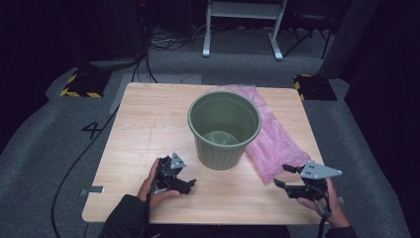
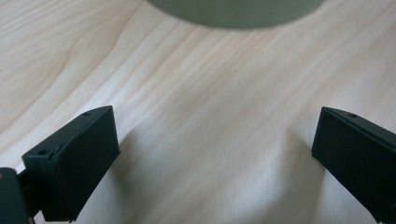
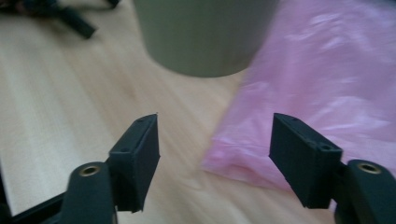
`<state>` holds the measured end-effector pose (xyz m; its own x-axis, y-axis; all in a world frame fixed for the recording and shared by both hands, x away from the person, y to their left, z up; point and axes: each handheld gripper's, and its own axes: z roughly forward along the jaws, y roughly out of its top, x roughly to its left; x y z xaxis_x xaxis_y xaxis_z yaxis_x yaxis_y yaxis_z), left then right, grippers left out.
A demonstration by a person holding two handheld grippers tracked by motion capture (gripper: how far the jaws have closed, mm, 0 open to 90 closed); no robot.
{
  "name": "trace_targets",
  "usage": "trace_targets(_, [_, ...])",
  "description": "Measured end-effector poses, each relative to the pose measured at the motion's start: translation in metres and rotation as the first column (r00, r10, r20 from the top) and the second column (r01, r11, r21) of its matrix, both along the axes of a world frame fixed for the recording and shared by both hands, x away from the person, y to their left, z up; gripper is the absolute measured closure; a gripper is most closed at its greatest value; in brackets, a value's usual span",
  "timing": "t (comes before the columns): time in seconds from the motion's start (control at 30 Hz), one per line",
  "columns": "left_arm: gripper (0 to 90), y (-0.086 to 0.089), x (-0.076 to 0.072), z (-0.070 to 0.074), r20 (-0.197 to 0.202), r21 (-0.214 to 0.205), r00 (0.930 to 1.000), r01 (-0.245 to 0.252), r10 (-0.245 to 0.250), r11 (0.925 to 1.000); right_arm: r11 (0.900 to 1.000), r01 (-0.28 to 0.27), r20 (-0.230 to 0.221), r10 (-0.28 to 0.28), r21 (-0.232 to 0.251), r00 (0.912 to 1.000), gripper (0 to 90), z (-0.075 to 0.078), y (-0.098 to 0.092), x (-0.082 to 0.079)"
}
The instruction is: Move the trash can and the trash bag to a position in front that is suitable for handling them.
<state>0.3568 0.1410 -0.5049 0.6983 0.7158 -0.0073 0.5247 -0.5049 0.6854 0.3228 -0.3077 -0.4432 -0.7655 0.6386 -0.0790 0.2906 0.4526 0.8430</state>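
One wooden desk (image 1: pixel 148 129) carried everything observed; its pale grain ran bare under both grippers. One green bin (image 1: pixel 224 130), ribbed on the outside and upright, stood ahead of and between the two grippers, nearer the left one. Its inside appeared unlined, with a pale patch at the bottom. In the left gripper view its lower wall (image 2: pixel 236 13) crossed the top edge, with bare desk (image 2: pixel 205 116) between it and the jaws. In the right gripper view the bin (image 3: pixel 201 35) stood ahead and to the left.

One pink plastic bag (image 1: pixel 270 136), translucent and creased, lay flat on the desk against the bin's far-right side and ran from behind it forward to a point just ahead of the right gripper (image 1: pixel 286 175). In the right gripper view the bag's near corner (image 3: pixel 327 84) lay between and beyond the jaws, closer to the right-hand jaw; contact could not be determined.

The right gripper's jaws were spread wide and held nothing. The left gripper (image 1: pixel 192 183) was held low over the desk in a hand (image 1: pixel 153 186), jaws likewise wide apart and empty. It appeared blurred at the upper left of the right gripper view (image 3: pixel 70 18). Nothing lay between either gripper and the bin.
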Motion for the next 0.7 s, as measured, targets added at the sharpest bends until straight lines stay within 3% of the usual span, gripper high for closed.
trace_targets(0.07, [0.2,0.007,-0.006,0.0,0.0,0.0,1.0,0.002,-0.002,1.0,0.9995,0.03,0.016,-0.029,-0.008,0.9994,39.9,0.002,-0.006,0.003])
trace_targets(0.1, [0.2,0.015,-0.012,0.0,0.001,0.001,1.0,0.003,-0.003,1.0,0.9957,0.09,0.032,-0.09,-0.022,0.9955,43.9,0.004,-0.018,0.012])
trace_targets(0.13, [0.2,0.015,-0.012,0.0,0.001,0.001,1.0,0.003,-0.003,1.0,0.9957,0.09,0.032,-0.09,-0.022,0.9955,43.9,0.004,-0.018,0.012])
trace_targets(0.2, [0.2,0.023,-0.019,0.0,0.0,0.001,1.0,0.002,-0.002,1.0,0.9851,0.161,0.052,-0.158,-0.059,0.986,45.5,0.002,-0.03,0.028])
trace_targets(0.3, [0.2,0.028,-0.024,0.0,0.001,0.002,1.0,0.0,0.0,1.0,0.9817,0.184,0.043,-0.182,-0.049,0.9823,46.2,0.0,-0.037,0.037])
trace_targets(0.33, [0.2,0.031,-0.028,0.0,-0.002,0.0,1.0,-0.004,0.004,1.0,0.9736,0.218,0.028,-0.216,-0.068,0.9759,45.9,-0.004,-0.043,0.049])
trace_targets(0.4, [0.2,0.033,-0.03,0.0,-0.001,-0.003,1.0,-0.002,0.002,1.0,0.9723,0.221,0.02,-0.22,-0.076,0.9753,45.5,-0.006,-0.044,0.054])
trace_targets(0.43, [0.2,0.034,-0.031,0.0,0.001,-0.002,1.0,0.0,0.0,1.0,0.9666,0.239,0.013,-0.239,-0.092,0.971,45.1,-0.009,-0.046,0.061])
trace_targets(0.47, [0.2,0.037,-0.034,-0.001,0.001,-0.004,1.0,0.002,-0.002,1.0,0.9682,0.242,-0.03,-0.244,-0.065,0.9693,45.6,-0.014,-0.05,0.072])
trace_targets(0.53, [0.2,0.039,-0.035,-0.001,0.002,-0.002,1.0,0.006,-0.006,1.0,0.9675,0.245,-0.04,-0.248,-0.063,0.968,45.9,-0.016,-0.051,0.075])
trace_targets(0.57, [0.2,0.041,-0.036,-0.001,0.003,-0.002,0.9999,0.012,-0.012,0.9999,0.9626,0.258,-0.073,-0.264,-0.083,0.9617,47.5,-0.023,-0.052,0.085])
trace_targets(0.7, [0.2,0.043,-0.037,0.0,0.002,0.0,0.9999,0.014,-0.014,0.9999,0.9721,0.221,-0.157,-0.231,-0.077,0.9602,59.5,-0.038,-0.054,0.094])
